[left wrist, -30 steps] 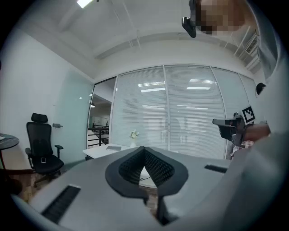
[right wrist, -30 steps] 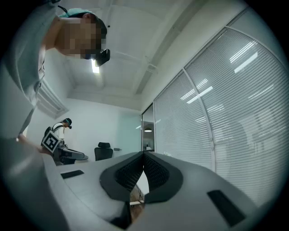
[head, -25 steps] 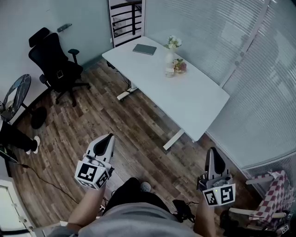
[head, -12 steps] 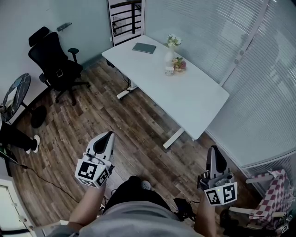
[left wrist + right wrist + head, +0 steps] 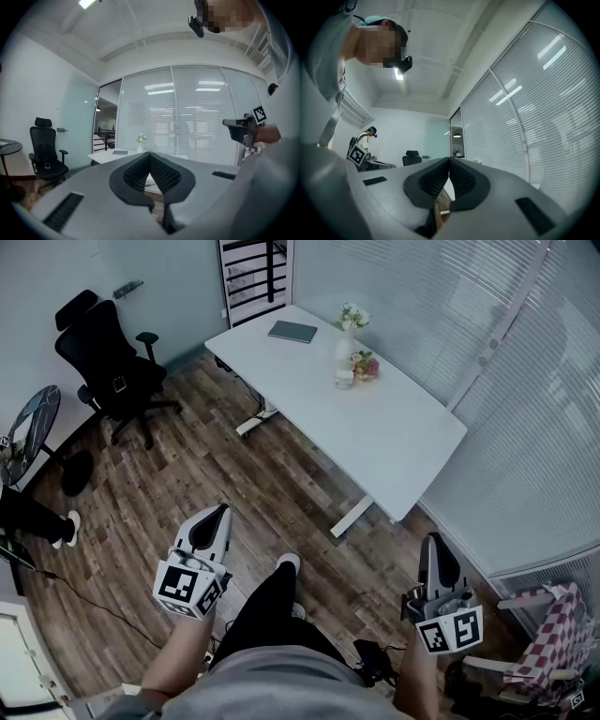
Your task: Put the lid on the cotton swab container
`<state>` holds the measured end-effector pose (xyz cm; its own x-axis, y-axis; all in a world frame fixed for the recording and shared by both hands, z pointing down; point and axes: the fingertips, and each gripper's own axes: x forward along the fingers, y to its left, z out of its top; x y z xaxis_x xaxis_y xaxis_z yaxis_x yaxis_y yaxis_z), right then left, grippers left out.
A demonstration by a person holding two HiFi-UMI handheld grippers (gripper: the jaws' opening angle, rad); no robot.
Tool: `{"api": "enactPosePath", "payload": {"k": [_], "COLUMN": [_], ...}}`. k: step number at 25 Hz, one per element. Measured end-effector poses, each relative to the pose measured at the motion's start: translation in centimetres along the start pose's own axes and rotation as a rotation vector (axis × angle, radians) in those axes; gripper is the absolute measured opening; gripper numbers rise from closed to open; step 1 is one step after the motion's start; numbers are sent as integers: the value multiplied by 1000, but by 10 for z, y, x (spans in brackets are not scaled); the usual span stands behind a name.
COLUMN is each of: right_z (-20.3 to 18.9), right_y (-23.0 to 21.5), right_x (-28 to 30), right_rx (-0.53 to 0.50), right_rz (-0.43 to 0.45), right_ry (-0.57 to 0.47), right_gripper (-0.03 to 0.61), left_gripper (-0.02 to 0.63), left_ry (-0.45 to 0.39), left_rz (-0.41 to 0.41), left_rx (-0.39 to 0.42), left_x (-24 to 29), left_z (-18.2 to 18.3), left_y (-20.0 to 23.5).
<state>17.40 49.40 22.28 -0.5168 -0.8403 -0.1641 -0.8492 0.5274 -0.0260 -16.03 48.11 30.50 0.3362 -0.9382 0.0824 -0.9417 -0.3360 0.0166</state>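
Both grippers are held out over the wooden floor, well short of the white table (image 5: 394, 442). My left gripper (image 5: 221, 513) is shut with nothing between its jaws; in the left gripper view the left gripper (image 5: 150, 153) has its ribbed pads meeting. My right gripper (image 5: 432, 542) is shut and empty too, and the right gripper (image 5: 449, 161) shows its pads together. On the far table a small pale container (image 5: 344, 380) stands beside a cluster of flowers (image 5: 363, 366); it is too small to make out a lid.
A white vase of flowers (image 5: 349, 332) and a dark notebook (image 5: 292, 331) lie on the table's far end. A black office chair (image 5: 105, 362) stands at the left, a checked cloth on a chair (image 5: 553, 638) at the lower right. Blinds (image 5: 525, 427) line the right wall.
The person's leg has stepped forward, with the foot now out ahead on the floor between the grippers. Both grippers have stayed shut and about where they were.
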Motion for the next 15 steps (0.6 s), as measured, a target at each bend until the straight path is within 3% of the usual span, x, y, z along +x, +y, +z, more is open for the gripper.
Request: {"api": "enactPosePath", "payload": {"k": [15], "right_z": [-6], "right_y": [-36], "right_x": [53], "right_rx": [-4], "right_rz": [3], "right_ry": [33], "right_gripper": [26], "left_gripper": [6], "left_ry": [-15], "left_rz": [-23], "left_rx": [-21], "left_x": [76], "left_z": [7], "left_y": [18]}}
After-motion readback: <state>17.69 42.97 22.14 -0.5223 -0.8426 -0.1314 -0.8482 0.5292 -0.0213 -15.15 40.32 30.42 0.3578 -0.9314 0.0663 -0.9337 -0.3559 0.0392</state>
